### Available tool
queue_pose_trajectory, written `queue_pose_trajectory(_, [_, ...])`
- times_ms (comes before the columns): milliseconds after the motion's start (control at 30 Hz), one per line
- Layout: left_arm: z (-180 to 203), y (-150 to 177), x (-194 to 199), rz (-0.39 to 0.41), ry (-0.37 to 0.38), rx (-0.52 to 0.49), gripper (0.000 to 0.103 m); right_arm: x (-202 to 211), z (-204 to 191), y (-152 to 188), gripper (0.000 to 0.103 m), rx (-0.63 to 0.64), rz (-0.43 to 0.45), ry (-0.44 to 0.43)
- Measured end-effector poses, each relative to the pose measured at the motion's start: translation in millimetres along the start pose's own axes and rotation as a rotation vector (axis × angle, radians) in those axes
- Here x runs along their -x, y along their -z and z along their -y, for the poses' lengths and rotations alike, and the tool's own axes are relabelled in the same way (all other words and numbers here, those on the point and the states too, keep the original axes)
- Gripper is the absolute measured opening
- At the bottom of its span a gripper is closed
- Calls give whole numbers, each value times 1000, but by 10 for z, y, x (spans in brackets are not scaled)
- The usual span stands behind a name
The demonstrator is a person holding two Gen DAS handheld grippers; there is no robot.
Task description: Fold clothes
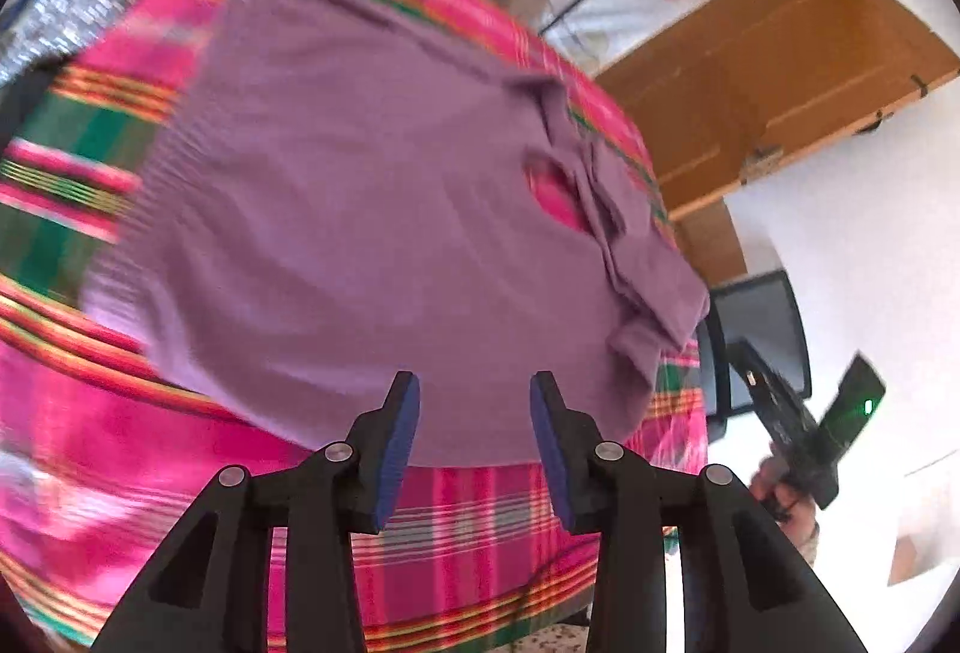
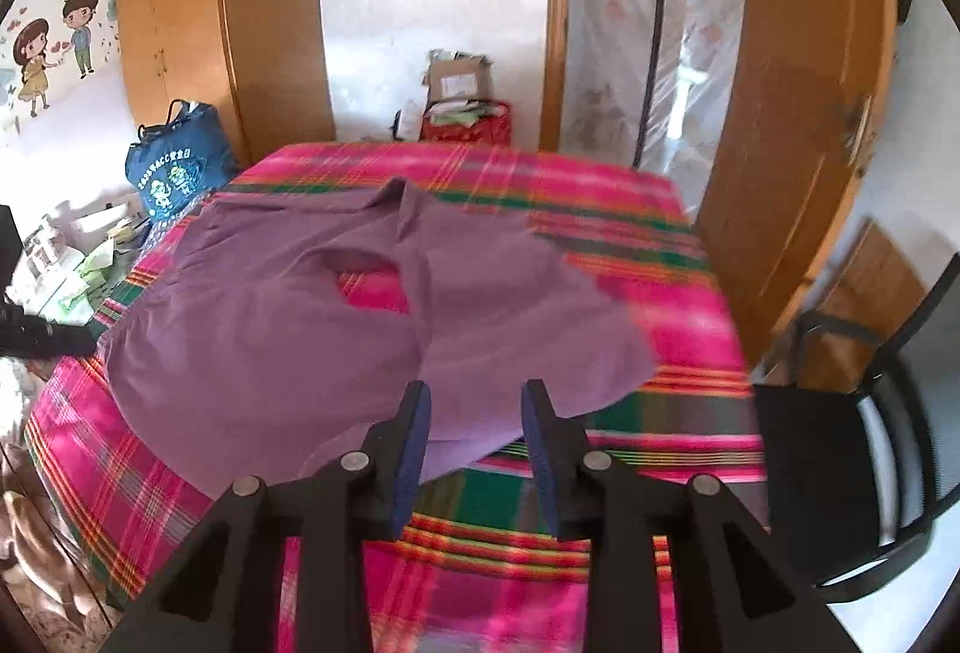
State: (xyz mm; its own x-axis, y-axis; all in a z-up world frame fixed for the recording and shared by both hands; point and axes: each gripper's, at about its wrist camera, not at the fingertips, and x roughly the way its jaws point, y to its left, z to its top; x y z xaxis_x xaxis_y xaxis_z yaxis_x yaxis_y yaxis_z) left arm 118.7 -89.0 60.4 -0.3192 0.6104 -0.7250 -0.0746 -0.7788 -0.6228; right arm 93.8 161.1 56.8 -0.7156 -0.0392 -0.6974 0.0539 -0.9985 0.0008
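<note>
A purple shirt lies spread on a table draped in a pink, green and orange plaid cloth. In the left wrist view its collar and neck opening sit at the right side. My left gripper hovers open over the shirt's near hem, nothing between its blue pads. In the right wrist view the same shirt lies ahead and to the left. My right gripper is open above the shirt's near corner. The right gripper's body, held by a hand, shows in the left wrist view at the far right.
A black mesh chair stands at the table's right side. A wooden wardrobe and door rise behind the table. A blue bag, boxes and a red container crowd the far edge and the left side.
</note>
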Motion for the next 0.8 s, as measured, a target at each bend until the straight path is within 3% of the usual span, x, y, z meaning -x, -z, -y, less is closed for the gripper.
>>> queue_pose_trajectory(100, [92, 6, -232, -34, 3, -8, 40, -289, -95, -130, 32, 12, -7, -11])
queue_pose_trajectory(300, [203, -52, -558, -80, -35, -40, 40, -842, -375, -202, 34, 202, -161, 27])
queue_pose_trajectory(400, [248, -73, -623, -59, -73, -70, 40, -824, -275, -175, 31, 189, -152, 74])
queue_pose_trajectory(467, [253, -77, -665, -63, -97, -81, 40, -812, -208, -157, 4, 181, -145, 105])
queue_pose_trajectory(633, [219, -94, -748, -80, -139, -97, 40, -781, -41, -112, 5, 160, -130, 183])
queue_pose_trajectory(800, [195, -120, -776, -74, -143, -98, 40, -439, 470, 116, 5, -15, -95, 285])
